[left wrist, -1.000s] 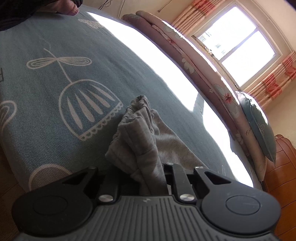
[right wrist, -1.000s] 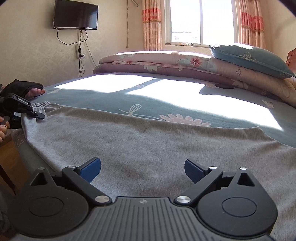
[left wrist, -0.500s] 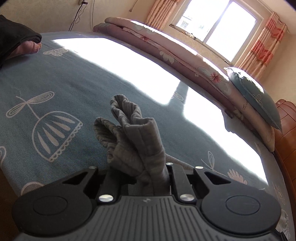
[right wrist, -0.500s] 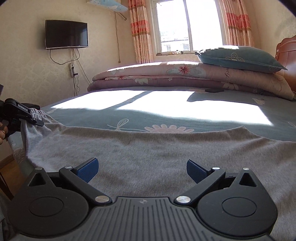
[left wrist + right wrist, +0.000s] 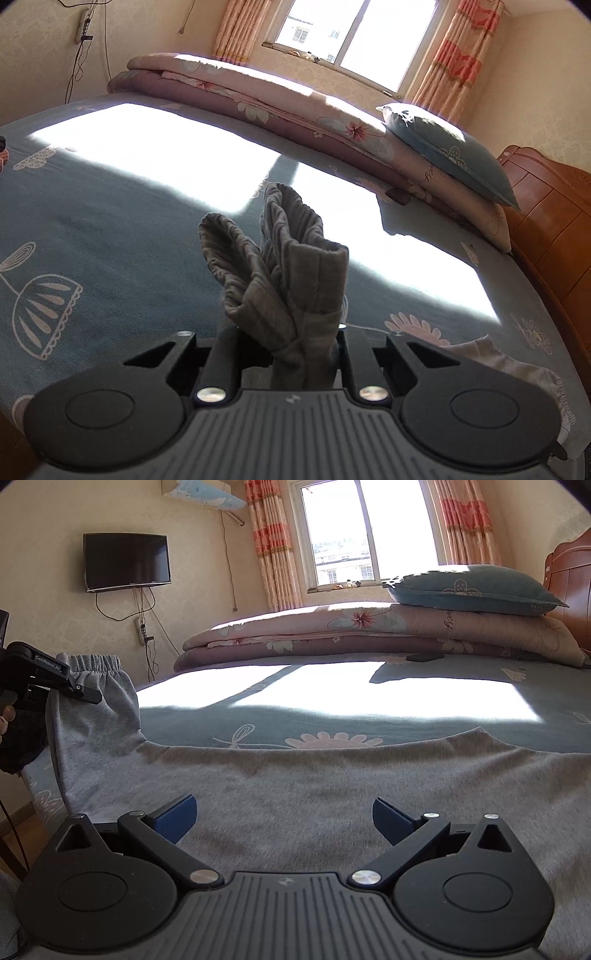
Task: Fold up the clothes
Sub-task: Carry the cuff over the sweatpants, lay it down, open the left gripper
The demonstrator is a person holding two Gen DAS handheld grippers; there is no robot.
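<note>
Teal floral-print bed (image 5: 221, 720) with soft grey sweatpants (image 5: 295, 794) spread flat across it. Left gripper (image 5: 295, 354) jaws pinch the ribbed elastic waistband (image 5: 291, 258), lifted higher than a second ago. Right gripper (image 5: 284, 816) jaws gape wide above the fabric.

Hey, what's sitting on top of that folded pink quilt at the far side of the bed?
A blue-green pillow lies on the right end of the folded quilt. The quilt surface beneath the pillow is covered and cannot be seen.
</note>
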